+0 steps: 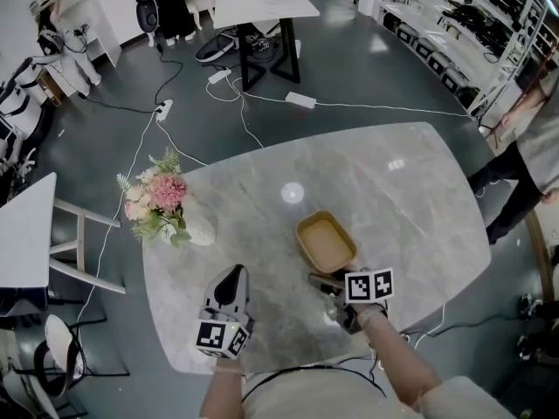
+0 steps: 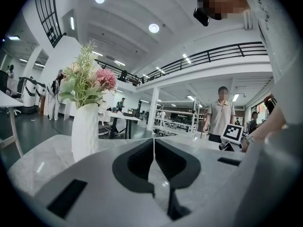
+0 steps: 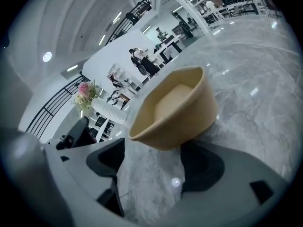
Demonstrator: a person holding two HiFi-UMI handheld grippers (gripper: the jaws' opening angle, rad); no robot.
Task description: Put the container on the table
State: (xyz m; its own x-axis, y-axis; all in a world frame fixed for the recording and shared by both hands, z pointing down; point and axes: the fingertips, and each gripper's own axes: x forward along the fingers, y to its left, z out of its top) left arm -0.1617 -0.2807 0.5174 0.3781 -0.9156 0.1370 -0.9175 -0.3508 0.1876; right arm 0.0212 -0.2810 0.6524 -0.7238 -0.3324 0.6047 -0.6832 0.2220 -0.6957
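1 container [image 1: 326, 241], 1 vase [image 1: 199, 230], 1 table [image 1: 393, 208]

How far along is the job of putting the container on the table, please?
Done: the container sits upright on the table. In hand: nothing; the right gripper has its jaws apart at the container's near side, not pressing it, and the left gripper is shut and empty. Left: probably only drawing the right gripper away.

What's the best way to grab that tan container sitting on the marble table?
Probably by its near wall: one jaw inside, one outside, pinching the rim. The container sits upright and open-topped and looks too wide to span, and the open right gripper faces that side.
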